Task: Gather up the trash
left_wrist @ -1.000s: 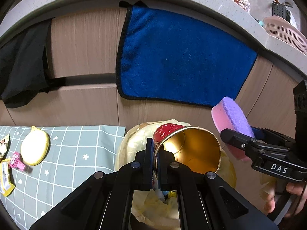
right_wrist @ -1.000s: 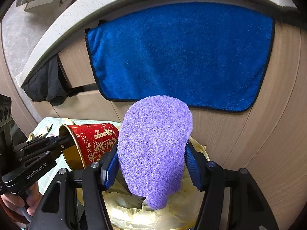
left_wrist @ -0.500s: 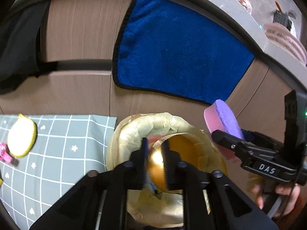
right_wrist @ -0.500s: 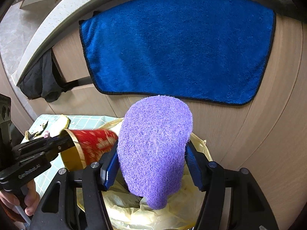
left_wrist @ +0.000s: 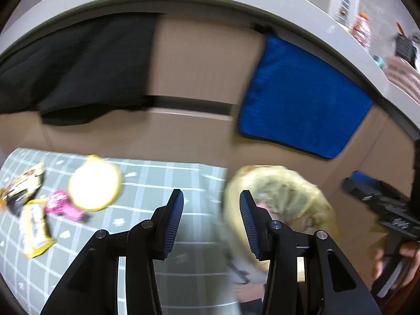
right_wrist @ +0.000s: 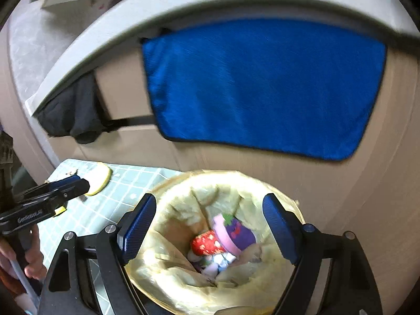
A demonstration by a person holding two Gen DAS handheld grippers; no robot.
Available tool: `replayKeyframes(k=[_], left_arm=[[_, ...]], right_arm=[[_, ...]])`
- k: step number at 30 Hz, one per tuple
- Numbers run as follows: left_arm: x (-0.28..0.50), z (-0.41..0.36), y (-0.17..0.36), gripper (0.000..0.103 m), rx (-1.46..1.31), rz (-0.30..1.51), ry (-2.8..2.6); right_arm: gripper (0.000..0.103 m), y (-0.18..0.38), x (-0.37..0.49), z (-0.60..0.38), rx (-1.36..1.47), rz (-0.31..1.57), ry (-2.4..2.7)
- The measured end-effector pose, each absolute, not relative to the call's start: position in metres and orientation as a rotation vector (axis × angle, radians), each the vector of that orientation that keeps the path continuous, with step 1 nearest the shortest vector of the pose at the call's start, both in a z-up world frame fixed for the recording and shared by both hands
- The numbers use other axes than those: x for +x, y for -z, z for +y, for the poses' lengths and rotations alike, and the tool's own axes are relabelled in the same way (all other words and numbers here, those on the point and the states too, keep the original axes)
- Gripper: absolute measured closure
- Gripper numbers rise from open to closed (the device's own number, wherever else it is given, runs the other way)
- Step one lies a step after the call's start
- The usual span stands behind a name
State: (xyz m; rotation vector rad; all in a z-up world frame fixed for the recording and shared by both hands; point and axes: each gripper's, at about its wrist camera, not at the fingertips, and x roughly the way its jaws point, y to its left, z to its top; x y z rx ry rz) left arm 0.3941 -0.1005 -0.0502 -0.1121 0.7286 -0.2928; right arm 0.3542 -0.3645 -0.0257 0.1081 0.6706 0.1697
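The trash bin with a yellow liner (right_wrist: 270, 183) sits beside the table; it also shows in the left wrist view (left_wrist: 286, 183). Inside it lie the purple and pink sponge (right_wrist: 233, 232) and the red cup (right_wrist: 206, 244) among other trash. My right gripper (right_wrist: 210, 225) is open and empty right above the bin. My left gripper (left_wrist: 210, 221) is open and empty, over the table edge left of the bin. On the green checked tablecloth (left_wrist: 162, 183) lie a yellow round pad (left_wrist: 94, 186), a pink item (left_wrist: 63, 207) and wrappers (left_wrist: 34, 233).
A blue towel (right_wrist: 262, 86) and a black cloth (left_wrist: 78, 63) hang on the wooden cabinet front behind the bin. A countertop above holds a bottle (left_wrist: 362, 31) and a pink basket (left_wrist: 404, 76).
Both grippers opened. The red cup and the purple sponge dropped into the bin. My left gripper swung left toward the table.
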Motion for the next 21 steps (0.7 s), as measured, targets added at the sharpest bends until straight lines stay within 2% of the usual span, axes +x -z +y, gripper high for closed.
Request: replayKeyframes(k=[6,14,21], left_arm=[[0.385,-0.008,0.055,0.057,-0.155,0.716,0.148],[0.372,0.133,0.070,0.057,-0.261,0.684,-0.130],[0.362,0.235,0.117,0.057,-0.582,0.744,-0.307]], right_arm=[[0.022,-0.002,0.345,-0.319,0.029,0.564,-0.202],[0.024,-0.004,0.362,-0.244,-0.007,0.607,-0.305],[0.024,0.010,0.379,-0.171,-0.067,0.655,-0.362]])
